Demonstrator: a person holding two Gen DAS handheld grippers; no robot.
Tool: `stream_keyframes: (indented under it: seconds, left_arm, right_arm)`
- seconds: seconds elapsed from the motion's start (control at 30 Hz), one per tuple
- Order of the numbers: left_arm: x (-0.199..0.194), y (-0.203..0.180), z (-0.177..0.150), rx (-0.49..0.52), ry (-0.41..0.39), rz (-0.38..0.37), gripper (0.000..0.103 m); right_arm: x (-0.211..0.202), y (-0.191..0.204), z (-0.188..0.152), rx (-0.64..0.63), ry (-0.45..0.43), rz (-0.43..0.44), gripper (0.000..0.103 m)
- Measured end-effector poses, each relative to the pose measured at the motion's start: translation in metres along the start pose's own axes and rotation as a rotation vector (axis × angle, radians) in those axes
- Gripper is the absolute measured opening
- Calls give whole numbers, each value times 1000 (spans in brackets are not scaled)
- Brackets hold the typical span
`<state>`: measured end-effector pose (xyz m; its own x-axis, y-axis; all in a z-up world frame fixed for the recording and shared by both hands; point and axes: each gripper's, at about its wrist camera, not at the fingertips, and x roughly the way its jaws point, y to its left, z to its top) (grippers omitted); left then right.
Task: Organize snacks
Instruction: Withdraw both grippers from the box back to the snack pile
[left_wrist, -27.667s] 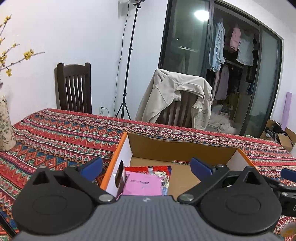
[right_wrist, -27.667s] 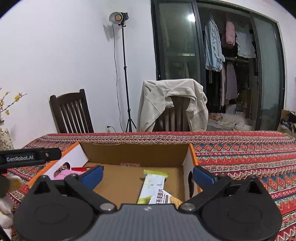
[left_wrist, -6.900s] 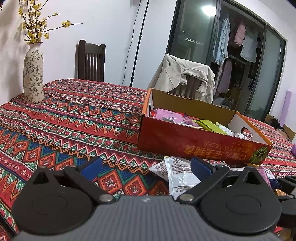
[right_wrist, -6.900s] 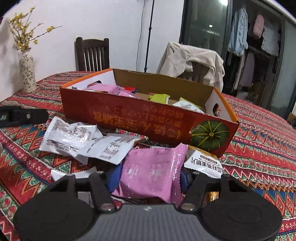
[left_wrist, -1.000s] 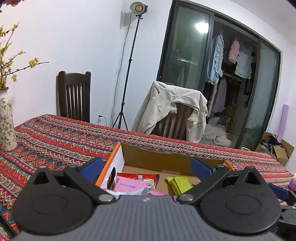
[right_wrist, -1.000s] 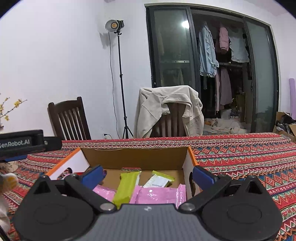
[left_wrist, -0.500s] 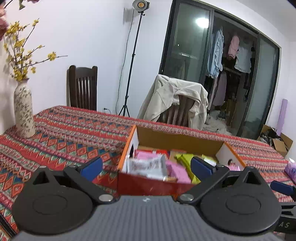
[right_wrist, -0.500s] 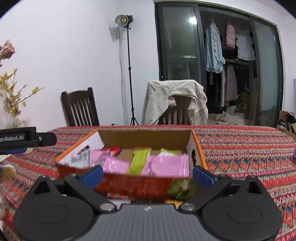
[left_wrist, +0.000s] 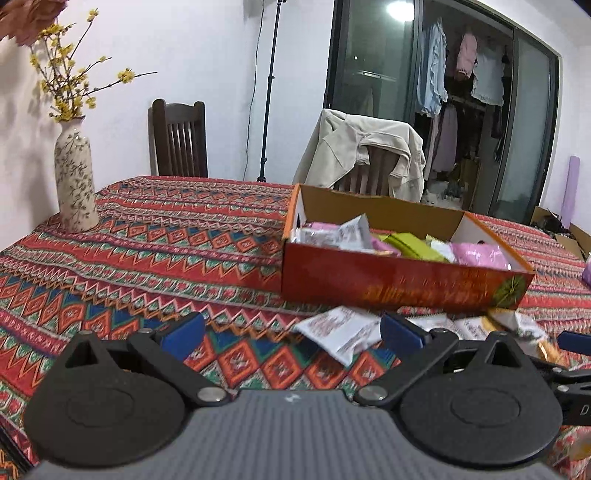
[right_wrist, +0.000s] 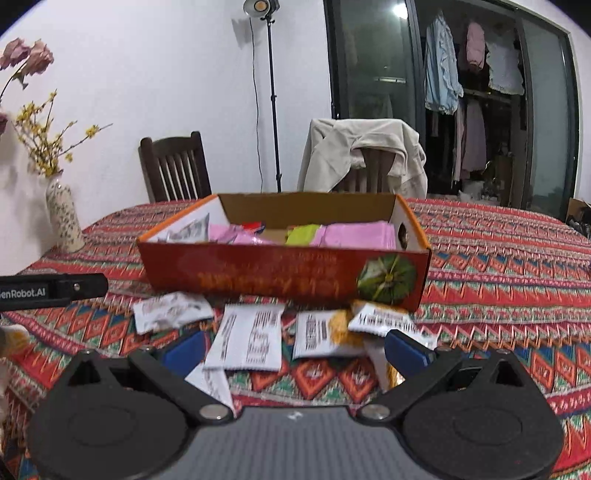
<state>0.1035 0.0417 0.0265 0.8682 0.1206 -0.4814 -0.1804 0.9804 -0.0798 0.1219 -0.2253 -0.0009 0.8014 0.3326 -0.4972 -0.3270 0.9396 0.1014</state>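
An orange cardboard box (left_wrist: 391, 284) (right_wrist: 280, 277) sits on the patterned tablecloth, holding pink, green and white snack packets (right_wrist: 354, 234). Several white and yellow packets (right_wrist: 251, 338) (left_wrist: 341, 332) lie loose on the cloth in front of the box. My left gripper (left_wrist: 290, 334) is open and hangs low over the cloth, left of and short of the box, with a white packet just ahead between its blue fingertips. My right gripper (right_wrist: 293, 349) is open too, hovering over the loose packets, nothing held.
A flowered vase (left_wrist: 75, 181) (right_wrist: 64, 219) stands at the table's left edge. Behind the table are a dark wooden chair (left_wrist: 179, 142) and a chair draped with a beige jacket (right_wrist: 364, 155). A light stand (right_wrist: 271, 96) rises at the back wall.
Both grippers have pulled back from above the box and dropped low toward the cloth. The loose packets in front of the box have come into view. Both stay open.
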Motion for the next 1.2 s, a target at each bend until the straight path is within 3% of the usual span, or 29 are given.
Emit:
stream_keyframes:
  seconds: [0.3, 0.67, 0.87, 1.03, 1.2]
  left_arm:
    - [2, 3, -24, 36, -28, 42, 103]
    - [3, 11, -26, -7, -30, 6, 103]
    - [8, 12, -26, -10, 7, 9, 103]
    - [8, 13, -27, -19, 12, 0, 103]
    - [8, 16, -26, -37, 13, -4, 103]
  right_arm:
    - [-4, 8, -16, 3, 36, 70, 103]
    - [12, 31, -19, -50, 99, 87, 103]
    - [25, 51, -20, -102, 135, 88, 98]
    - [32, 52, -22, -105, 162, 71, 81]
    - [31, 53, -24, -113, 162, 74, 80]
